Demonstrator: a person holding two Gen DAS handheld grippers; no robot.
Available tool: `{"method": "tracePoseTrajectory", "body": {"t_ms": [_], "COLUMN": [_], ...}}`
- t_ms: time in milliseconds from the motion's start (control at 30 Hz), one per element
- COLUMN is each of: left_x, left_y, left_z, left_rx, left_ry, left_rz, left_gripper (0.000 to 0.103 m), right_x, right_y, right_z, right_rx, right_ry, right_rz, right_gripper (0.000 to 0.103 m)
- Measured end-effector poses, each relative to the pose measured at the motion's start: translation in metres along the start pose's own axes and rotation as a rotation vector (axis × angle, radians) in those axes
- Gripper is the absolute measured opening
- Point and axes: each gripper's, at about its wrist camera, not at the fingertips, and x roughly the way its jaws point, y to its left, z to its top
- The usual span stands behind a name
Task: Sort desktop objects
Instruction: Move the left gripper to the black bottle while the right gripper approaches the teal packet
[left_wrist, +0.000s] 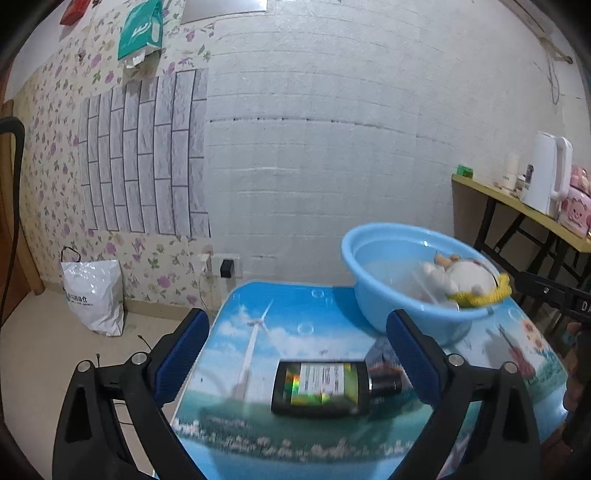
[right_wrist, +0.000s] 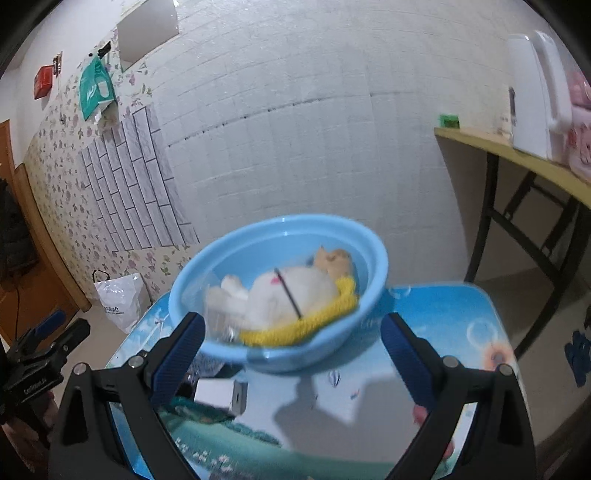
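A small table (left_wrist: 236, 435) with a printed landscape top carries a light blue basin (left_wrist: 373, 295) at its far right. In the basin lie a white plush toy (right_wrist: 291, 299), a yellow knitted piece (right_wrist: 295, 334) and a thin black stick (right_wrist: 288, 293). A dark bottle (left_wrist: 321, 387) with a shiny label lies on its side on the table, between the open fingers of my left gripper (left_wrist: 295, 354) but apart from them. A small box (left_wrist: 382, 354) rests behind the bottle. My right gripper (right_wrist: 293, 350) stands open in front of the basin (right_wrist: 373, 280), holding nothing. A white box (right_wrist: 221, 395) lies by its left finger.
A white plastic bag (left_wrist: 96, 295) stands on the floor by the flowered wall. To the right is a yellow side table (right_wrist: 517, 151) with a white kettle (right_wrist: 532, 99) and pink items. A wall socket (left_wrist: 227, 267) sits behind the table. The other gripper (right_wrist: 48, 343) shows at the left edge.
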Motion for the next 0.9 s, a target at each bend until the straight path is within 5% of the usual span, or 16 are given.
{"method": "tracePoseTrajectory", "body": {"t_ms": [400,900], "left_x": [0.026,0.053], "left_y": [-0.006,-0.003], "left_z": [-0.035,-0.053], "left_rx": [0.152,0.16], "left_ry": [0.238,0.318], "left_rz": [0.021,-0.036], "left_gripper": [0.098,0.098], "right_x": [0.008,0.027], "right_y": [0.024,0.035], "right_z": [-0.041,-0.055], "right_rx": [-0.006,-0.013], "right_ry": [0.131,0.217], "right_rz": [0.046,0.058], "right_gripper": [0.098,0.098]}}
